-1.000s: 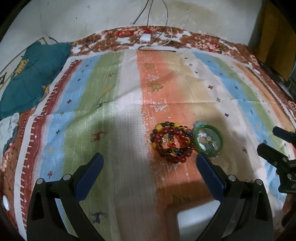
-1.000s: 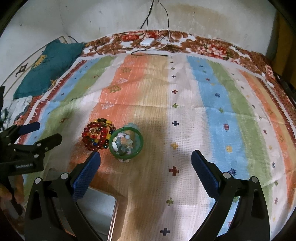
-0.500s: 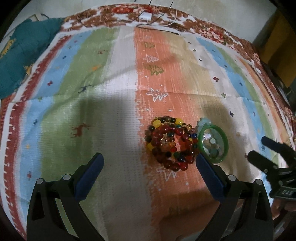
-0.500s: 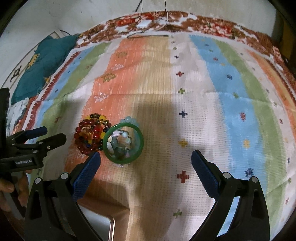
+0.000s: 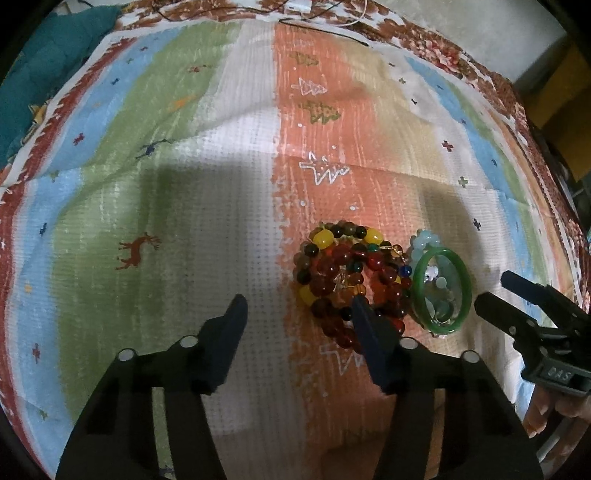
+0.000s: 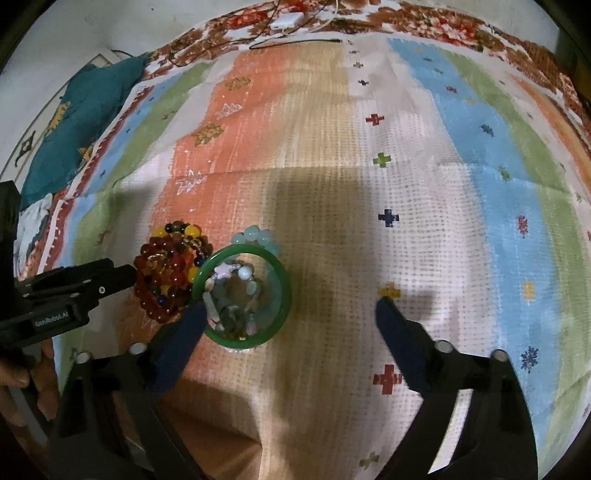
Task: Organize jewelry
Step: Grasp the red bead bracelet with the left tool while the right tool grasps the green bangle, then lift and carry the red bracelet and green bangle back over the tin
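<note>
A pile of red, amber and yellow bead bracelets (image 5: pixel 332 273) (image 6: pixel 162 280) lies on the striped cloth (image 5: pixel 184 221). Touching its right side is a green bangle (image 5: pixel 443 326) (image 6: pixel 240 254) with pale beads (image 6: pixel 236 295) inside it and a light blue bead bracelet (image 6: pixel 255 234) at its far rim. My left gripper (image 5: pixel 299 314) hangs over the pile's left part, jaws closing, right fingertip (image 5: pixel 364 317) over the beads, pads not pressing. My right gripper (image 6: pixel 290 310) straddles the bangle, jaws closing, left fingertip (image 6: pixel 194 317) at its left rim, right fingertip well clear of it.
A teal cloth (image 5: pixel 48 55) (image 6: pixel 85 107) lies at the far left. Thin cables and a small white block (image 6: pixel 284 22) sit at the cloth's far edge. A person's hand (image 5: pixel 543 413) holds the right gripper's handle at the right in the left wrist view.
Both grippers have come down and closer to the jewelry. The left jaws have narrowed a lot, the right jaws a little. The bracelets and bangle have not moved.
</note>
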### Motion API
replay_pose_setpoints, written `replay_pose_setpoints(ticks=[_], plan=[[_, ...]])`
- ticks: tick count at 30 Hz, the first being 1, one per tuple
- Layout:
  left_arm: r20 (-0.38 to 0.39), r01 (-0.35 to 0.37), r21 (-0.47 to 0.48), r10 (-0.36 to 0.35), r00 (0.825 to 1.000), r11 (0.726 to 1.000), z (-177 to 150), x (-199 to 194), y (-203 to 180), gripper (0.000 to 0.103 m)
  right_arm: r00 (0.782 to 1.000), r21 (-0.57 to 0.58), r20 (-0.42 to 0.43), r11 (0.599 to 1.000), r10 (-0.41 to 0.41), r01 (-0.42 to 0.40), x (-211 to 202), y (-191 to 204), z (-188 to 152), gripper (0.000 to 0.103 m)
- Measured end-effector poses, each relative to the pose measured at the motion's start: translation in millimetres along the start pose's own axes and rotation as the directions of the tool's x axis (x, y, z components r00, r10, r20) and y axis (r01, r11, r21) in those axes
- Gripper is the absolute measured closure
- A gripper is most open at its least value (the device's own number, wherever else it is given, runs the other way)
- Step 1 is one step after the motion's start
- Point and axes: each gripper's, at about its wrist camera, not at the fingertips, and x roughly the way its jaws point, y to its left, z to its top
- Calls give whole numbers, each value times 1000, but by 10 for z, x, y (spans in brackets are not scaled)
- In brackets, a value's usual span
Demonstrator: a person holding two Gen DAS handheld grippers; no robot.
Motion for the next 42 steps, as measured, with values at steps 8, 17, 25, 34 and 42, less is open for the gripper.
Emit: replay_pose_setpoints(ticks=[8, 17, 25, 34, 42], plan=[[-28, 17, 5, -16, 999, 1000, -5, 86, -9, 65, 999, 8, -33, 1000, 13, -13, 122, 6, 37, 41], [-45, 22, 6, -21, 999, 1000, 2, 117, -40, 90, 998, -6, -63, 1000, 9, -9, 176, 28, 31, 78], [-31, 16, 0, -16, 999, 1000, 25, 12, -25, 90, 998, -34, -67, 999, 9, -12, 151, 79, 41, 92], [3, 30, 15, -30, 1000, 999, 40, -158, -69, 90, 999, -54, -43, 999, 1, -4, 45, 106, 36, 95], [41, 42, 27, -43, 998, 999, 51, -326, -134, 90, 1000, -67, -10, 998, -7, 6, -89, 138, 36, 95]])
